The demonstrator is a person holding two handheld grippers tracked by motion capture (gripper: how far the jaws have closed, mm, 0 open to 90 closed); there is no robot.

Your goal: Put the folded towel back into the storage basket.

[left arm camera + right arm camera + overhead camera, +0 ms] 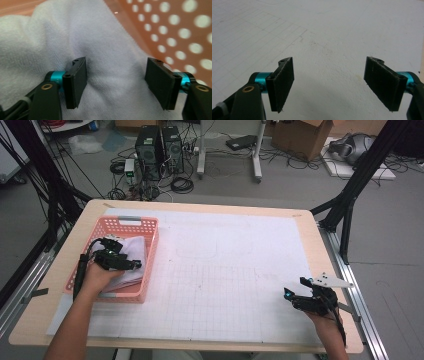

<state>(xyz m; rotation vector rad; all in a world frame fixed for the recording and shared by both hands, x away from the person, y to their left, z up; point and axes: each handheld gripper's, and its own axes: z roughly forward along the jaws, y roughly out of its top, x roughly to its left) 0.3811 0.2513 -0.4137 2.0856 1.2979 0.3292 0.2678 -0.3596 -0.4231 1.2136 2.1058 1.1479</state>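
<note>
A pink perforated basket (152, 251) stands at the left of the table with a folded white towel (131, 247) inside it. My left gripper (134, 265) reaches into the basket from the near side and hovers low over the towel. In the left gripper view its jaws (116, 67) stand wide apart, with the towel (37, 45) lying under and between them and the basket wall (175, 32) at the upper right. My right gripper (296, 289) rests near the table's front right corner. Its jaws (329, 65) are open over the bare mat, with nothing between them.
A white gridded mat (225, 270) covers most of the wooden table (311, 245). Behind the table, computer towers (159, 150), cables and cardboard boxes (300, 135) sit on the floor. Black frame legs (350, 200) stand at the table's right side.
</note>
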